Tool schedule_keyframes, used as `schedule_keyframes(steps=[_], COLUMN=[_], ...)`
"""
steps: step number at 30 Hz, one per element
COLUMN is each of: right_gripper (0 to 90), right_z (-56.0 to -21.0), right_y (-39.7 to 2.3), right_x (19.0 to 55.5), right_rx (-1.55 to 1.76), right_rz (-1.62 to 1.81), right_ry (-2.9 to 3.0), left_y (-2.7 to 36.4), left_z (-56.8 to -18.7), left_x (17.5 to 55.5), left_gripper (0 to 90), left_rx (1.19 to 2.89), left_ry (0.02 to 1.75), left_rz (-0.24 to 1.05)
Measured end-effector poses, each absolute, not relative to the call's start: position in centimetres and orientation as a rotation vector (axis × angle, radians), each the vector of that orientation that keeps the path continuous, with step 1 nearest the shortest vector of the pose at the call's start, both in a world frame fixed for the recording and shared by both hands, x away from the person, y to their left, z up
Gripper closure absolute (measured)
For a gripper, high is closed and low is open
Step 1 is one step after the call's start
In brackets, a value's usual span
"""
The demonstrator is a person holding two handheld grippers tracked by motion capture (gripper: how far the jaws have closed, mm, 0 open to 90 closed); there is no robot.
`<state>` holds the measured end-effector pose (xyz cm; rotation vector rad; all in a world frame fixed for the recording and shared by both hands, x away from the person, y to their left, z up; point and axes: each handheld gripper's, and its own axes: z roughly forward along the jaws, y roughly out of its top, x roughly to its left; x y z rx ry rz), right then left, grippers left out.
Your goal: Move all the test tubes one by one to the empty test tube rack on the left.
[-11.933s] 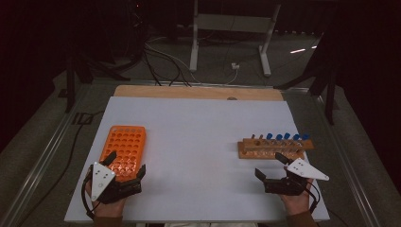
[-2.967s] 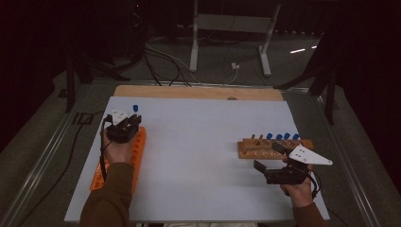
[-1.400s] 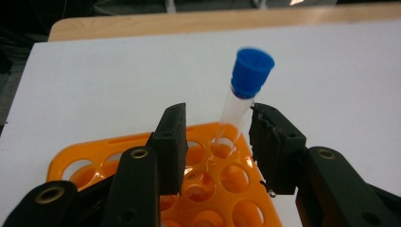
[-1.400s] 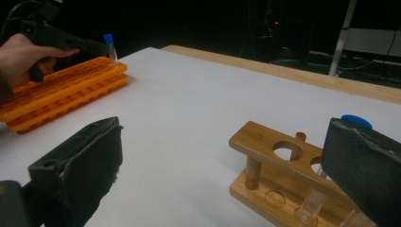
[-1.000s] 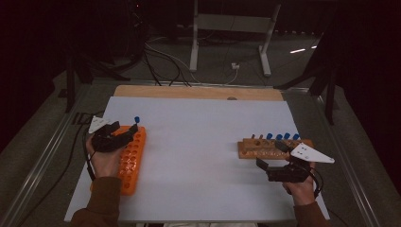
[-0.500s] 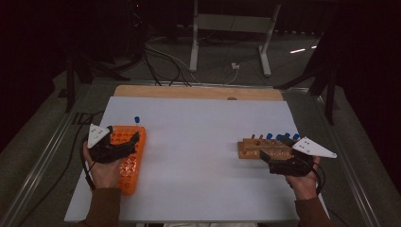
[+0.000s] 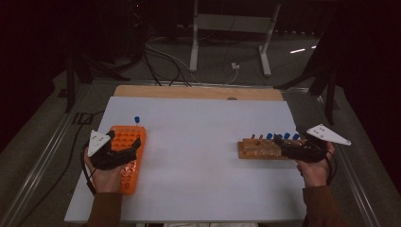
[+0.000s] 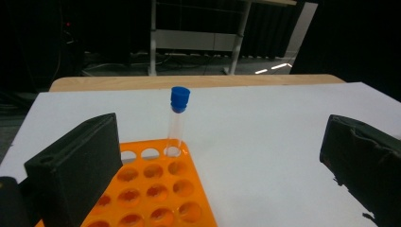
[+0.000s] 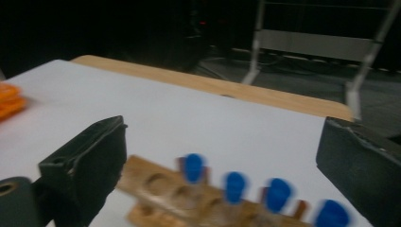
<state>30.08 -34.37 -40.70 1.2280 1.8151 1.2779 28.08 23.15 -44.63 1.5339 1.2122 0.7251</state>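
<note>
The work in hand is to carry blue-capped test tubes from the wooden rack (image 7: 264, 149) to the orange rack (image 7: 126, 156). One test tube (image 8: 177, 122) stands upright in a corner hole at the far end of the orange rack, just ahead of the left gripper (image 8: 222, 156) and between the lines of its two jaws, but free of them. The jaws of this gripper have just been opening and now stand wide, with nothing pressed between them. All other holes of the orange rack that I can see are empty.

The right gripper (image 9: 222, 165) also has its jaws wide apart, with nothing between the pads. The wooden rack lies just in front of it and below, and four blue caps (image 9: 234, 182) stand there in a row; the holes nearer to the left jaw are empty. This view is blurred, so whether more tubes stand farther along I cannot tell for sure.

A tube like this is, I judge, light, stiff and smooth, a thin clear wall that may crack or slip if it is squeezed too hard. The better place to hold it seems the upper part, just under the blue cap, with a soft grip, and to lift it straight up so that it does not jam in the hole
</note>
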Motion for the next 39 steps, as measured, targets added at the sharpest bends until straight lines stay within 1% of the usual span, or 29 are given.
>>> schedule_keyframes(steps=[5, 7, 8, 9, 14, 15, 21, 28, 36, 39], right_gripper=[6.5, 9.7, 14.6, 16.7, 33.2, 38.7, 53.6, 65.8, 73.4, 74.3], right_z=[-40.8, -40.9, -41.0, -41.1, -41.9, -42.1, -43.6, -44.9, -45.4, -45.6], right_y=[-36.6, -37.4, -37.8, -38.2, -39.1, -39.2, -39.4, -39.4, -39.0, -38.8], right_x=[30.8, 30.9, 30.8, 30.8, 30.6, 30.5, 30.8, 31.3, 31.5, 31.4], right_rx=[1.308, 1.328, 1.336, 1.341, 1.351, 1.355, 1.384, 1.402, 1.398, 1.404], right_rz=[1.249, 1.227, 1.225, 1.238, 1.18, 1.163, 1.141, 1.102, 1.085, 1.09], right_ry=[1.77, 1.753, 1.751, 1.756, 1.793, 1.79, 1.815, 1.843, 1.873, 1.871], left_y=[23.4, 23.5, 23.6, 23.6, 23.7, 23.8, 23.8, 23.9, 23.9, 24.0], left_z=[-44.4, -44.4, -44.4, -44.3, -44.3, -44.3, -44.3, -44.4, -44.4, -44.4], left_x=[27.6, 27.5, 27.5, 27.4, 27.3, 27.4, 27.3, 27.4, 27.4, 27.4], left_gripper=[0.8, 0.8, 0.8, 0.8, 0.8, 0.8, 0.8, 0.7, 0.8, 0.7], left_rx=[1.528, 1.519, 1.515, 1.511, 1.496, 1.494, 1.505, 1.499, 1.5, 1.499], left_ry=[1.213, 1.219, 1.223, 1.225, 1.232, 1.233, 1.234, 1.245, 1.246, 1.251], left_rz=[0.741, 0.743, 0.749, 0.752, 0.757, 0.758, 0.77, 0.763, 0.77, 0.771])
